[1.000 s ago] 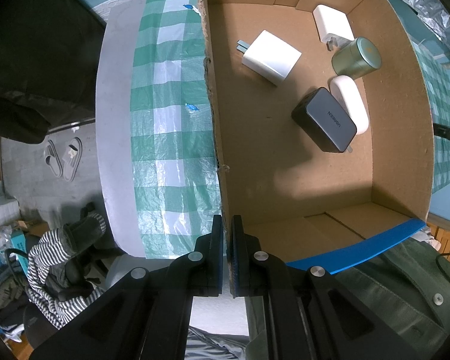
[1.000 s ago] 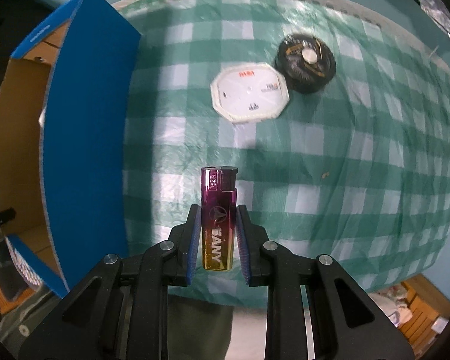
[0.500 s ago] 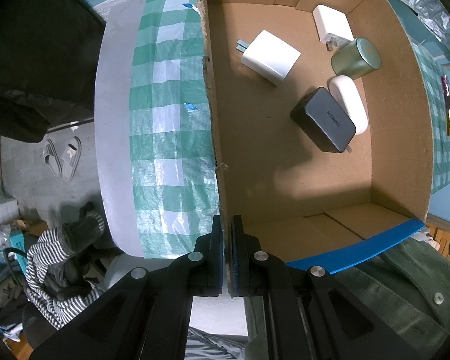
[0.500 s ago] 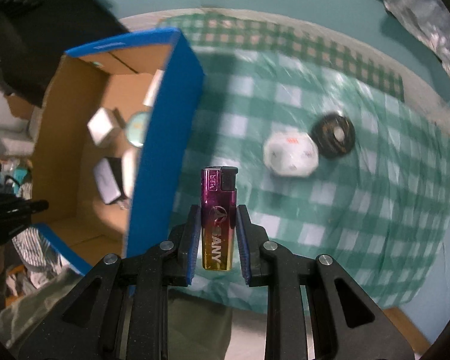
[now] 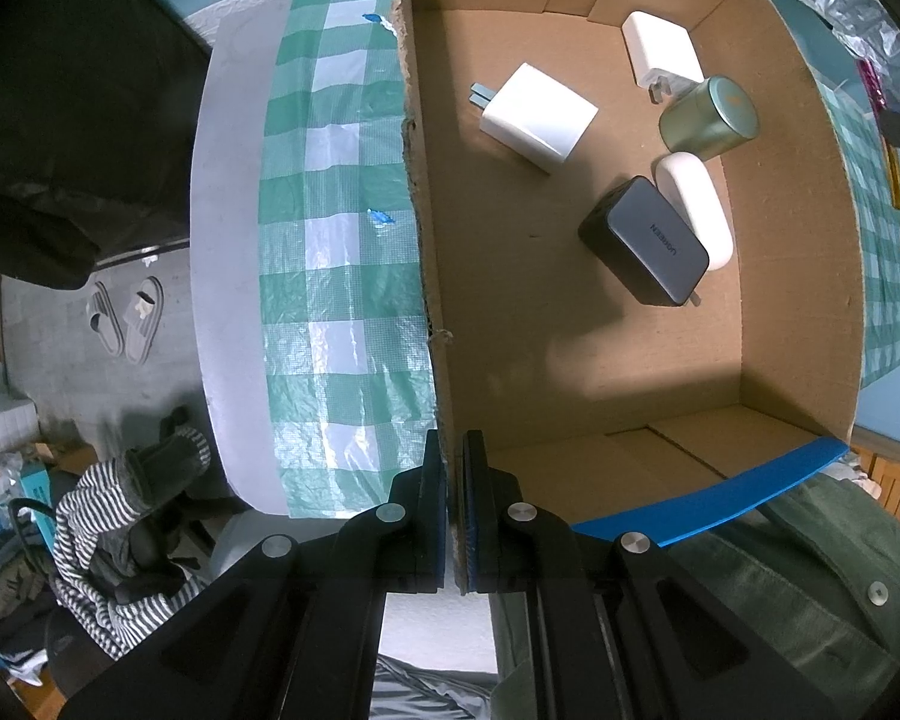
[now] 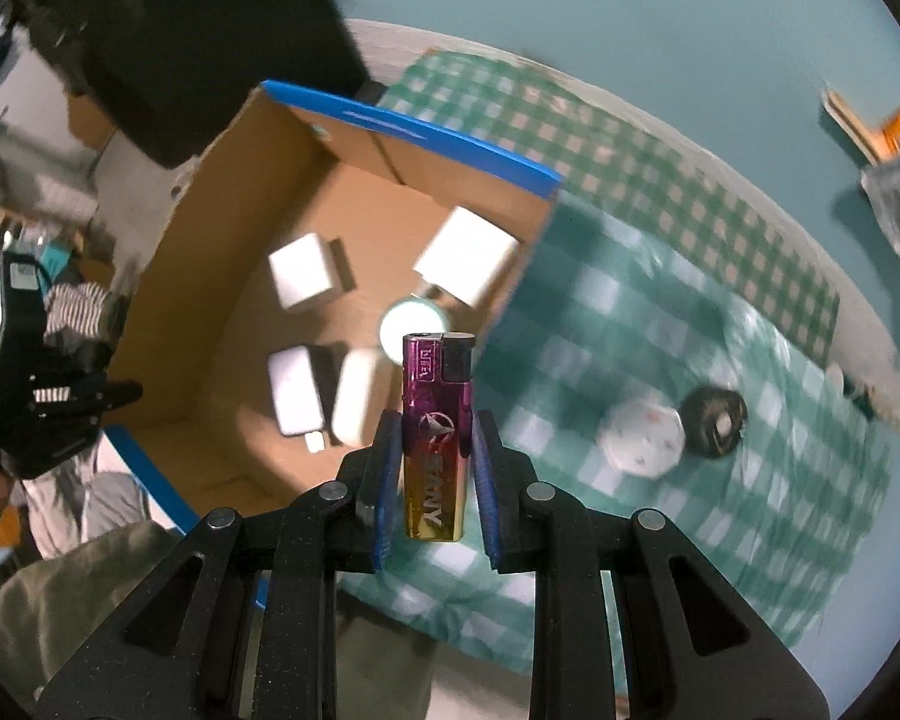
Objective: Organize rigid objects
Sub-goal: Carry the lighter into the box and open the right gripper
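My right gripper (image 6: 435, 450) is shut on a purple-and-gold lighter (image 6: 437, 432) and holds it high above the near right edge of the open cardboard box (image 6: 168, 276). My left gripper (image 5: 453, 468) is shut on the box's left wall (image 5: 426, 240). Inside the box lie two white chargers (image 5: 537, 109), a green tin (image 5: 709, 118), a white case (image 5: 695, 209) and a dark grey charger (image 5: 645, 242). On the cloth to the right lie a white octagonal lid (image 6: 642, 441) and a black round disc (image 6: 714, 420).
The box stands on a green checked tablecloth (image 6: 660, 324) over a round table. A dark chair back (image 5: 60, 120) is to the left of the table. Slippers (image 5: 126, 318) and clothes lie on the floor below.
My right gripper has risen and swung left with the lighter, from above the cloth to above the box's right edge. The left gripper has stayed clamped on the box wall.
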A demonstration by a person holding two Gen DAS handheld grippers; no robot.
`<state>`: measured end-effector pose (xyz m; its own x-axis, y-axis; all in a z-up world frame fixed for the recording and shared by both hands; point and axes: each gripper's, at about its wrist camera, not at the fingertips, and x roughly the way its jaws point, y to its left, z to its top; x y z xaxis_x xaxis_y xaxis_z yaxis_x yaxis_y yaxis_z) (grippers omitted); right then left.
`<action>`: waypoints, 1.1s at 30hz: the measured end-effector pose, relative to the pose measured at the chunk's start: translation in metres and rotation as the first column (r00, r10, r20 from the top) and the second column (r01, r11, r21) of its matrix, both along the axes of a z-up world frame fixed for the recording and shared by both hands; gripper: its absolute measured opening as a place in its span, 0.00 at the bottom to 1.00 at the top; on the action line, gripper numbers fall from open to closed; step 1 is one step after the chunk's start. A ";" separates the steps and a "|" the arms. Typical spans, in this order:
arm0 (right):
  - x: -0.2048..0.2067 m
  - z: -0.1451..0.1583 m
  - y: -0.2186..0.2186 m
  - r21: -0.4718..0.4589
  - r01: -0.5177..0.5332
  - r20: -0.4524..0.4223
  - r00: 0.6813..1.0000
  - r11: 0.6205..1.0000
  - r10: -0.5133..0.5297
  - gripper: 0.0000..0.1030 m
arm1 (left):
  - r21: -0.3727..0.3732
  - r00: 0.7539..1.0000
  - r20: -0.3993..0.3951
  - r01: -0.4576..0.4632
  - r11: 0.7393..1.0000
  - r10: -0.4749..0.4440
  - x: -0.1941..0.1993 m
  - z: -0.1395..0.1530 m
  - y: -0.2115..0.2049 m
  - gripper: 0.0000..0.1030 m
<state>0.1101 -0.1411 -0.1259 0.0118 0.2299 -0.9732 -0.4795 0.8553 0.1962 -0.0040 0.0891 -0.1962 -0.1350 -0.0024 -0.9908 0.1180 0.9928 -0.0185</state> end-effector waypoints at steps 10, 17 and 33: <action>0.000 -0.019 0.045 -0.028 -0.122 -0.014 0.992 0.992 0.122 0.22 | 0.000 1.000 0.000 0.000 1.000 0.000 0.000 0.000 -0.001 0.06; -0.006 -0.035 0.065 -0.076 -0.224 -0.006 0.974 0.972 0.224 0.22 | 0.000 1.000 0.000 0.001 1.000 -0.001 0.000 0.002 -0.002 0.06; -0.006 -0.048 0.067 -0.127 -0.259 -0.024 0.966 0.957 0.258 0.22 | 0.001 1.000 -0.002 -0.010 1.000 0.010 -0.003 0.002 0.002 0.06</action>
